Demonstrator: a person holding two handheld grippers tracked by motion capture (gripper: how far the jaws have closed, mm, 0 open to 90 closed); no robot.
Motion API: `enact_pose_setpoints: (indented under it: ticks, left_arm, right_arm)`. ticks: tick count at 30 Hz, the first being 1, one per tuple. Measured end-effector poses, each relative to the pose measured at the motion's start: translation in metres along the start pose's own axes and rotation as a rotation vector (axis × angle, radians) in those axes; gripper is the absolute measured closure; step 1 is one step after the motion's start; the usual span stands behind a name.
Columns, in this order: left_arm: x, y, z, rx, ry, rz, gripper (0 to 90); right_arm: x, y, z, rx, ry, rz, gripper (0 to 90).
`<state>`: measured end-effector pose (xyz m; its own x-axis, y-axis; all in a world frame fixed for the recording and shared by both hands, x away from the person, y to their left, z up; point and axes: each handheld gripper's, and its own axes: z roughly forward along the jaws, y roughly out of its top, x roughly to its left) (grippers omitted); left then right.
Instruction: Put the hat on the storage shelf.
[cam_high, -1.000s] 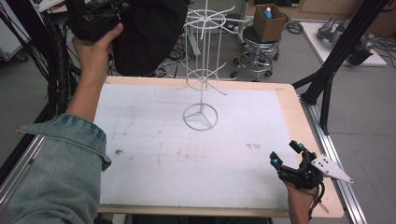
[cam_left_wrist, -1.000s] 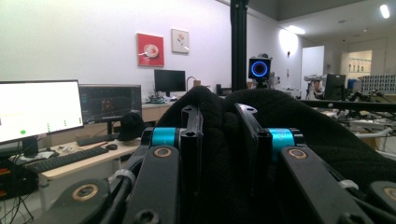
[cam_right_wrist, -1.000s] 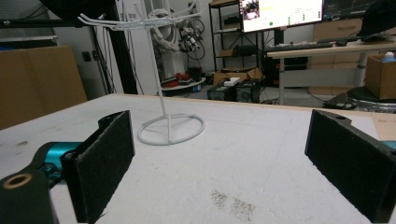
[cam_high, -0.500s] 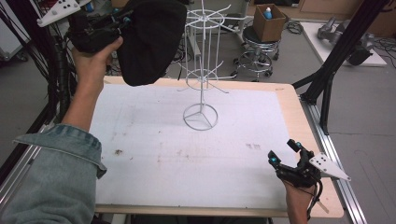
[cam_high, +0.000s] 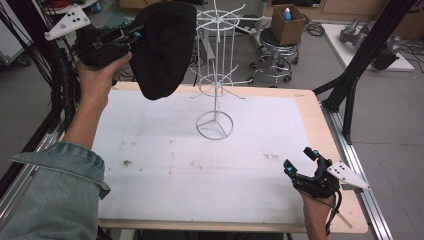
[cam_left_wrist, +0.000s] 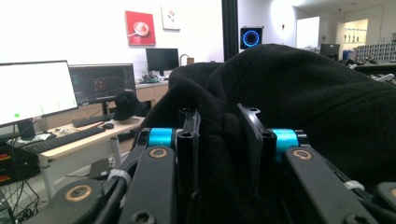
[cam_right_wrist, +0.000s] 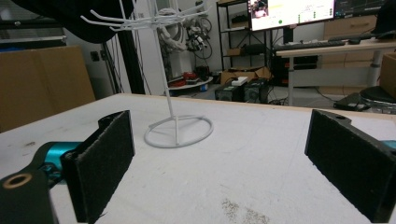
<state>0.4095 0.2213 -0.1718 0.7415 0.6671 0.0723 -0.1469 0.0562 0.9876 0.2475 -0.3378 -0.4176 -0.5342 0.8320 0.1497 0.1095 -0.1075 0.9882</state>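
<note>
A black knit hat (cam_high: 162, 47) hangs in the air at the back left, just left of the white wire hook stand (cam_high: 216, 75). My left gripper (cam_high: 131, 36) is shut on the hat's edge; its own view shows black fabric (cam_left_wrist: 289, 102) pinched between the two jaws. The stand rests on its ring base (cam_high: 214, 125) mid-table, and the ring base (cam_right_wrist: 178, 131) also sits ahead of my right gripper. My right gripper (cam_high: 301, 162) rests low at the table's front right corner, jaws wide open with nothing between the pads (cam_right_wrist: 105, 161).
The white table mat (cam_high: 200, 160) carries a few dark specks. Beyond the table stand a stool (cam_high: 272, 62) with a cardboard box (cam_high: 289, 22), and black frame legs (cam_high: 350, 85) at the right. Desks with monitors (cam_left_wrist: 39, 91) lie farther off.
The left hand has carried the hat rightward and forward toward the wire stand. The right gripper has stayed at the front right corner, open.
</note>
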Motion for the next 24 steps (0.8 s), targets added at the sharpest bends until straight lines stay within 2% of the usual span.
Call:
enact_pose_setpoints:
  ticks: [11,24]
  left_arm:
    - [-0.002,-0.012,0.002,0.072,0.016,0.020,65.9]
    - [-0.001,-0.018,0.000,0.102,0.026,0.019,60.4]
  right_arm:
    - [0.000,0.000,0.001,-0.001,0.005,-0.005,7.3]
    - [0.000,0.000,0.001,-0.001,0.005,-0.004,7.3]
